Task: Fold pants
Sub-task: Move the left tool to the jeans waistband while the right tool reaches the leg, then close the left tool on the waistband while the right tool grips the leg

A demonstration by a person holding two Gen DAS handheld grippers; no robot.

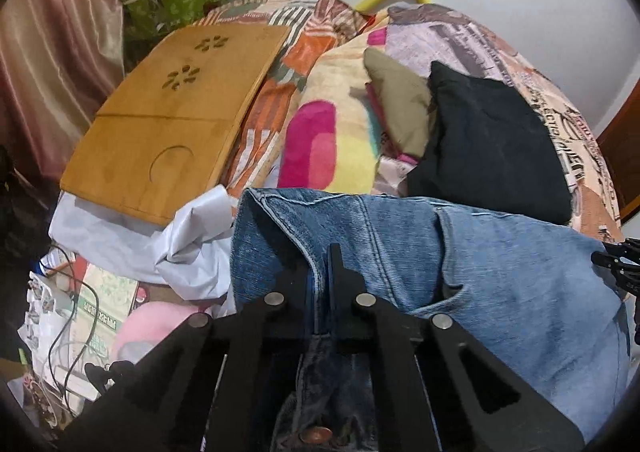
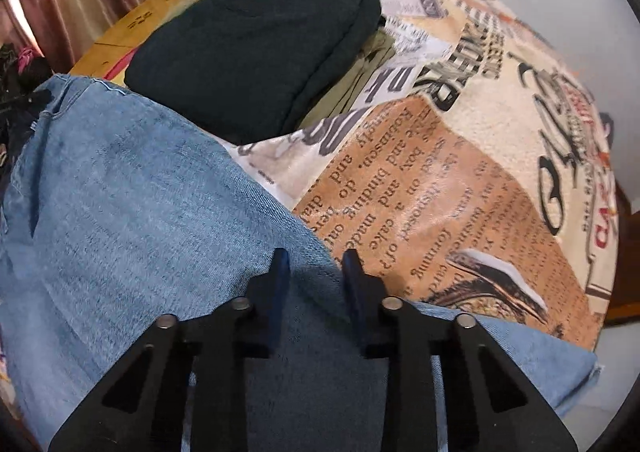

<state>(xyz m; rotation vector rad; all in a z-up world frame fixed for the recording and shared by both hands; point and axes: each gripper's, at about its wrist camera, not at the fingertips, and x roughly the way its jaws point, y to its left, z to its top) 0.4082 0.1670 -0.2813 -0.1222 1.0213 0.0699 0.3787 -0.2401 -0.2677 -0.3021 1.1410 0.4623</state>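
1. The jeans (image 1: 500, 272) are spread on the bed right under both tools. The waistband end, with its copper button, bunches up between the left gripper (image 1: 320, 272) fingers. The leg end runs out under the right gripper (image 2: 316, 276) toward the bed edge.

2. Left fingers are pinched nearly together on a denim fold by the fly seam. It's a thin bite on one ridge, so my guess is a hard lift could pull the layers apart or let the fold slip out.

3. Right fingers stand at a narrow gap with denim between them. I honestly can't tell whether the pads are biting yet. If they only catch the top layer, the fold will probably come out lopsided.

4. Just beyond the right fingertips the jeans edge ends and the newspaper-print blanket (image 2: 460, 192) starts. Plush stuff like that could get nipped along with the denim and drag.

5. Past both sets of fingers sits a folded dark garment (image 2: 248, 52) on an olive one (image 1: 400, 108). Swinging the leg forward could knock that stack over.

6. Off to the left of the left fingers are a wooden lap tray (image 1: 168, 116) and white cloth (image 1: 192, 244). A wide sweep of the waistband might snag them.
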